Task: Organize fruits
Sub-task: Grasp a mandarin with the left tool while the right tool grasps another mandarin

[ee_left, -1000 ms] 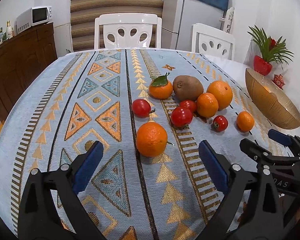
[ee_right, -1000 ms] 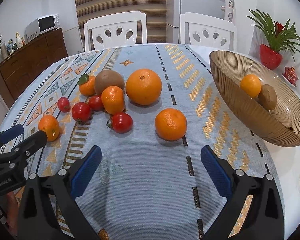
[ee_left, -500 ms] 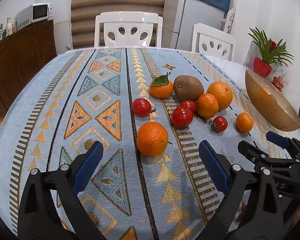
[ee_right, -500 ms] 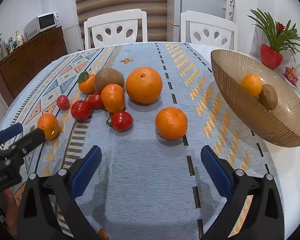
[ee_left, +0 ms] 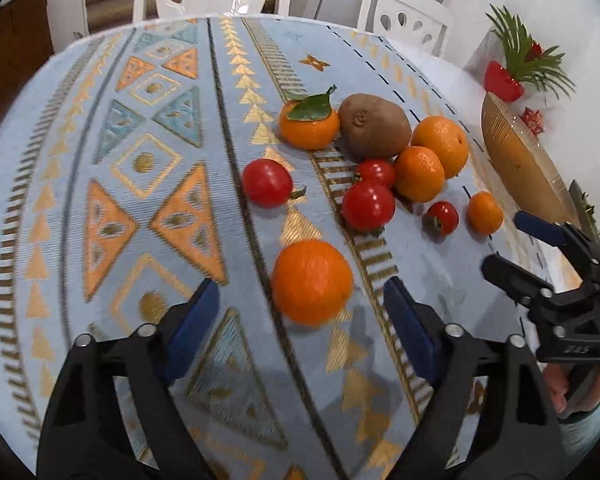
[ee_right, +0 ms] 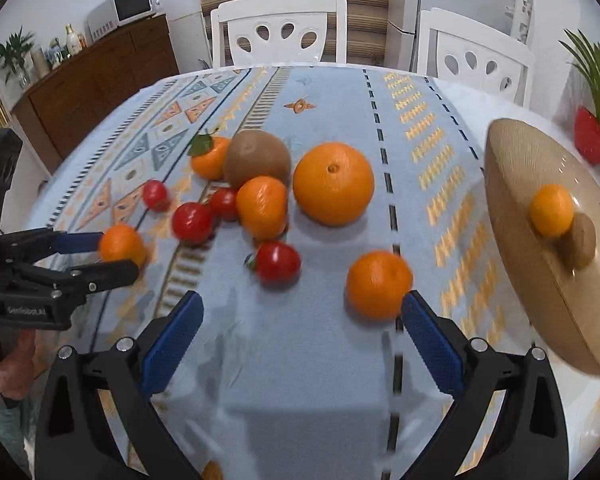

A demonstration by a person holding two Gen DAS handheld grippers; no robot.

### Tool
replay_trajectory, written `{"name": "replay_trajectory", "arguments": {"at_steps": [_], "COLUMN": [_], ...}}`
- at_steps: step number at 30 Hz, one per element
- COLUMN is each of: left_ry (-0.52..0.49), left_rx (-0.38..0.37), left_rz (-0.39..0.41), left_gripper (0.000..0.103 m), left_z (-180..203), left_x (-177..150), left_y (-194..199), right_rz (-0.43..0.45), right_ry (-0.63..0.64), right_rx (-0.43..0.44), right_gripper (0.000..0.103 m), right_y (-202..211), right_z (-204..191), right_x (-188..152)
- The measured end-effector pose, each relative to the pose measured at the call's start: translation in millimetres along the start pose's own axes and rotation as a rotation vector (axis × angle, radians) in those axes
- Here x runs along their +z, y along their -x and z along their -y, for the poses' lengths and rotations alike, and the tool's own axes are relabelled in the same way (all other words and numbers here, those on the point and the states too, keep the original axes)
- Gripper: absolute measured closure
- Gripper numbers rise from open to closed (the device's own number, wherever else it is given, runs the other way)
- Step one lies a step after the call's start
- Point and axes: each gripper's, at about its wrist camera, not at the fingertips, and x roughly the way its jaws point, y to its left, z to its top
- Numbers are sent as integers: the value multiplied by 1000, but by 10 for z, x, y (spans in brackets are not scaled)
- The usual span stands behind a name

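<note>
Loose fruit lies on the patterned tablecloth [ee_left: 148, 168]. My left gripper [ee_left: 300, 308] is open, with a lone orange [ee_left: 312, 280] sitting just between and ahead of its blue pads. Beyond it are several tomatoes [ee_left: 267, 182], a leafed tangerine [ee_left: 309, 125], a kiwi [ee_left: 374, 126] and oranges [ee_left: 440, 146]. My right gripper [ee_right: 298, 328] is open, with a small orange [ee_right: 378, 282] just ahead of its right pad and a tomato [ee_right: 277, 261] ahead. The wooden bowl [ee_right: 516, 216] at right holds an orange [ee_right: 551, 209] and a kiwi [ee_right: 580, 240].
Two white chairs [ee_right: 280, 28] stand at the table's far side. A red pot with a plant [ee_left: 504, 80] sits beyond the bowl. A wooden sideboard [ee_right: 96, 76] with a microwave [ee_right: 124, 10] is at the left. The right gripper shows in the left wrist view [ee_left: 540, 256].
Both grippers have moved forward and lower toward the fruit. The lone orange now sits between the left pads; the small orange is now close to the right gripper's right pad.
</note>
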Motion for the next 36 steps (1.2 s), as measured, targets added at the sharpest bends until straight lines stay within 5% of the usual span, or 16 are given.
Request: {"name": "replay_trajectory", "arguments": {"at_steps": [6,10,14,18,20,22,24,27,36], "left_ry": [-27,-32,-38,-50,-51,-58,-72,-96,-133], "left_rx": [-4,1,10,1,10,32,58,32,22], "left_rz": [39,71,88,84,88,96,101,96,163], "left_gripper": [25,25,25,25,29,35,46,59,64], "left_z": [92,76,86,92,92,98,116,138,344], "left_x": [19,3,-1,-13,-24,-32,-36,-50,-77], "left_y": [-54,-62,-70,-68,-67,-67,-72,-59,162], "right_rz": [46,78,46,26,7,-22,-12,-6,57], "right_ry": [30,48,-119,-135,-145,-167,-166,-138,-102], "right_rx": [-10,-121,-40,-43,-37,-6,-15,-32,14], "right_gripper": [15,13,13,14,19,35,36,61,61], "right_y": [19,149,118,-33,-134,-243,-267,-272,109], "right_z": [-2,150,547,575,569,587,583,529,418], "right_x": [77,-28,-197,-174,-125,-100,-98,-101,-163]}}
